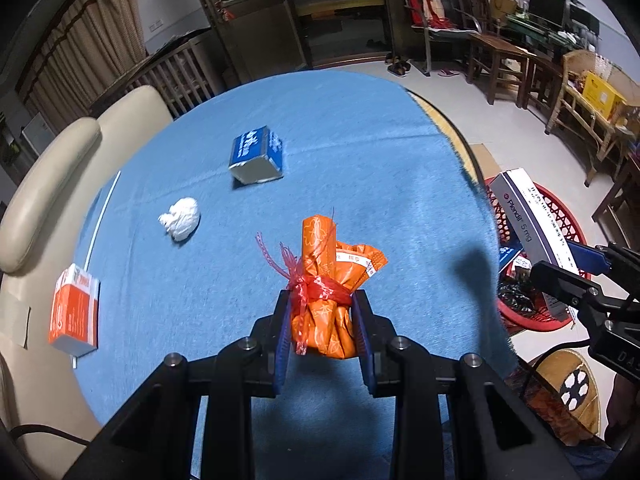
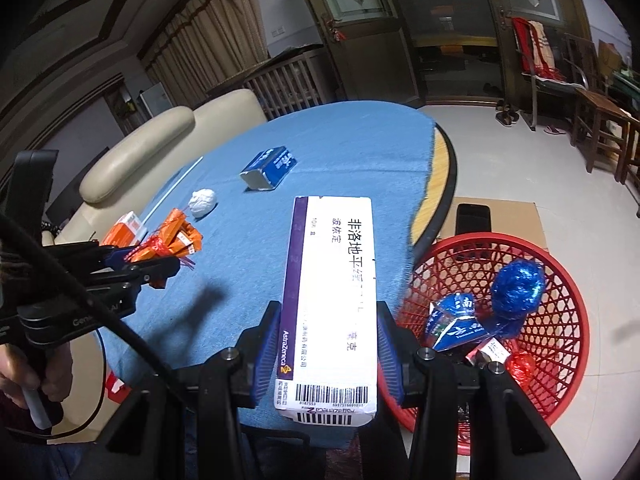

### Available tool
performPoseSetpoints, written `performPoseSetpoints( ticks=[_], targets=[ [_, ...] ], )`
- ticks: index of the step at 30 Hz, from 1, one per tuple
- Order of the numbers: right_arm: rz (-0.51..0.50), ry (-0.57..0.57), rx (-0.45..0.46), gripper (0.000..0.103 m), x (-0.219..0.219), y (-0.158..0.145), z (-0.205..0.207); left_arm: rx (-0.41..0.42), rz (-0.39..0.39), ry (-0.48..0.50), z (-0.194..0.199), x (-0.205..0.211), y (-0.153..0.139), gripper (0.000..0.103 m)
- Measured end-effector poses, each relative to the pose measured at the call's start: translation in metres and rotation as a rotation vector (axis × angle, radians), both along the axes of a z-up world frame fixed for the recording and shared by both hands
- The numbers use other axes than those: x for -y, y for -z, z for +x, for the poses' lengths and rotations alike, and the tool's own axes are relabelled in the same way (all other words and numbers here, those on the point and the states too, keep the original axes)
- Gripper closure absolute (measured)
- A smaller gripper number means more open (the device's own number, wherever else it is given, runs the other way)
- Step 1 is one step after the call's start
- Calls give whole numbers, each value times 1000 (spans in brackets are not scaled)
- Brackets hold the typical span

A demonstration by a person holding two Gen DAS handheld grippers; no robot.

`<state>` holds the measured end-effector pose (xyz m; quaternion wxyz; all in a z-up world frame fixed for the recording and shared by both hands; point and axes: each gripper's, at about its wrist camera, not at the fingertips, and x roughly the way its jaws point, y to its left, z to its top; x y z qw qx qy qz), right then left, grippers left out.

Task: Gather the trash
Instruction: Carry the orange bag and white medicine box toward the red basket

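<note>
Trash is in both claws. In the left wrist view the left gripper (image 1: pixel 322 320) has its jaws pinched narrow on an orange wrapper bundle (image 1: pixel 326 280) tied with red netting, held above the blue tablecloth (image 1: pixel 360 152). On the cloth lie a blue carton (image 1: pixel 257 155), a white paper wad (image 1: pixel 181 218) and an orange box (image 1: pixel 74 310). At the right edge the right gripper (image 1: pixel 576 270) carries a white medicine box (image 1: pixel 528 216) over the red basket (image 1: pixel 560 208).

In the right wrist view the right gripper (image 2: pixel 326 344) is clamped on the medicine box (image 2: pixel 332 300), its blue pads pressing both long sides, above the table's edge. Just beside it, on the floor, the red basket (image 2: pixel 568 344) holds a blue foil ball (image 2: pixel 518 286), a blue carton (image 2: pixel 458 326) and a small red wrapper (image 2: pixel 522 366). At left, the left gripper (image 2: pixel 140 262) grips the orange bundle (image 2: pixel 172 238).
</note>
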<state>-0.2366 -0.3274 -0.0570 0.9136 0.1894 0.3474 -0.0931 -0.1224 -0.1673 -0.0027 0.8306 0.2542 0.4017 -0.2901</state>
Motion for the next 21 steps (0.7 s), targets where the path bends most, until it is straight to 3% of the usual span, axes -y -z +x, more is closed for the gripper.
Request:
performPoseSetpoints(
  ticks=[21],
  targets=[
    [55,114,78,55,43,-11,-33,91,23,113,-27,54,-25,73]
  ],
)
